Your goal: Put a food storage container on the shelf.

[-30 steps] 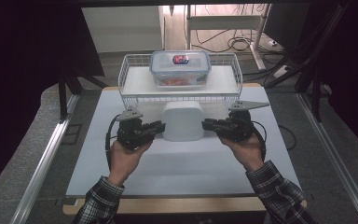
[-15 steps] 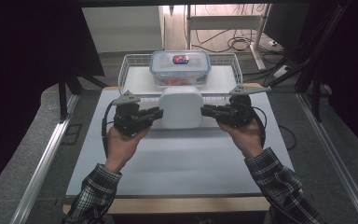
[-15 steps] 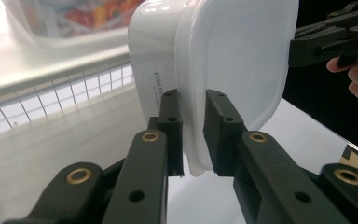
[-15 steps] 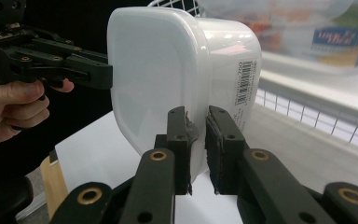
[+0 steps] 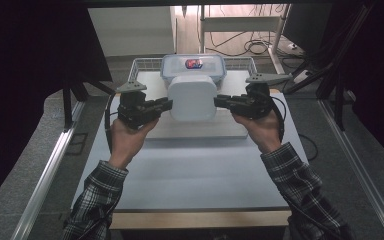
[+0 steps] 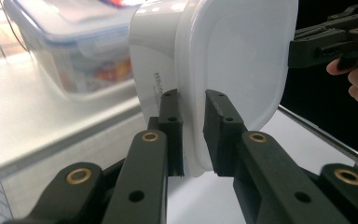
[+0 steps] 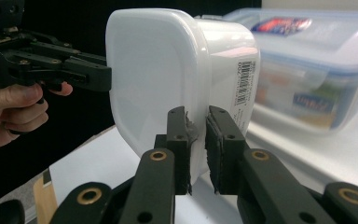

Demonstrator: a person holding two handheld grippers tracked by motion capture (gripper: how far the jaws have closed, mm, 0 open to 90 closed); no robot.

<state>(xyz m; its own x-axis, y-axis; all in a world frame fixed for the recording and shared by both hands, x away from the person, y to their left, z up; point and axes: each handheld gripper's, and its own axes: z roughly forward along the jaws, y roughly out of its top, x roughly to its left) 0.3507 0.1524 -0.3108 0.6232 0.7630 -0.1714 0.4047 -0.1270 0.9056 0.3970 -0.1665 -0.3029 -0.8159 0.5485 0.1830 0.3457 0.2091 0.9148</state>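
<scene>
White container (image 7: pixel 182 79) barcode sticker reads "200", other print and lidded box (image 7: pixel 307 70) labels too blurred

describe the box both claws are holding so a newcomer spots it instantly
Look above the white table, in front of the wire basket. The white tub hangs there, pinched by the left claw and right claw. Unlike the clear blue-lidded container behind, it is opaque white.

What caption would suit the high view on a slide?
Two hand-held grippers, left gripper and right gripper, pinch a white container above the table.
</scene>
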